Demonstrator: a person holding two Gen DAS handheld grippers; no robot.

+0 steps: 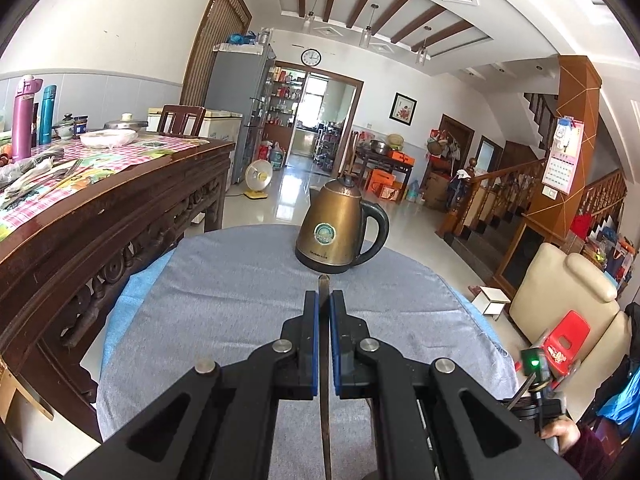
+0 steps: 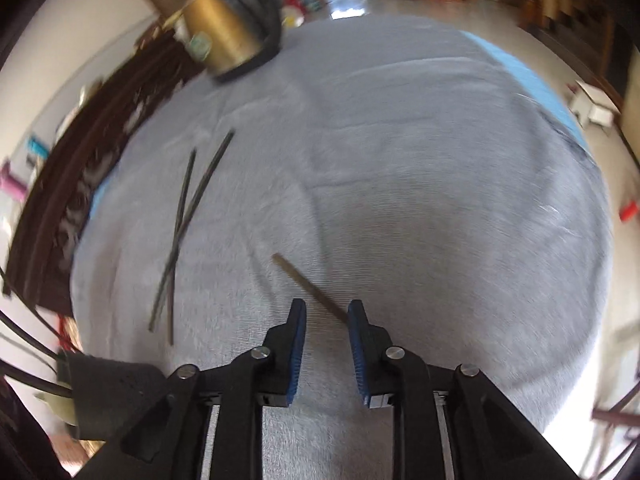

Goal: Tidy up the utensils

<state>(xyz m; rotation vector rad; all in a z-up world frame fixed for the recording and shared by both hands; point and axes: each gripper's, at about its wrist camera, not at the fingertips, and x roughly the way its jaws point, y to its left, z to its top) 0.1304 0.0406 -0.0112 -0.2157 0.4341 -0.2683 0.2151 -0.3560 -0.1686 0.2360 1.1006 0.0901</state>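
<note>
— What's in your left gripper (image 1: 324,300)?

— Its blue pads are pressed onto a thin dark-brown chopstick (image 1: 323,286), the tip pointing at the brass-coloured electric kettle with a black handle (image 1: 340,228) at the far edge of the grey cloth (image 1: 224,280).

— And the right gripper (image 2: 327,310)?

— Jaws apart, gripping nothing. A tan wooden chopstick (image 2: 298,274) lies slanted on the cloth, its near end running to my right finger; whether they touch I cannot tell. Two dark chopsticks (image 2: 188,216) lie crossed, off to the left.

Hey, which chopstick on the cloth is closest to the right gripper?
The lone brown chopstick, lying diagonally with its near end between the open fingers of the right gripper. The two dark chopsticks lie crossed farther off to the left.
</note>
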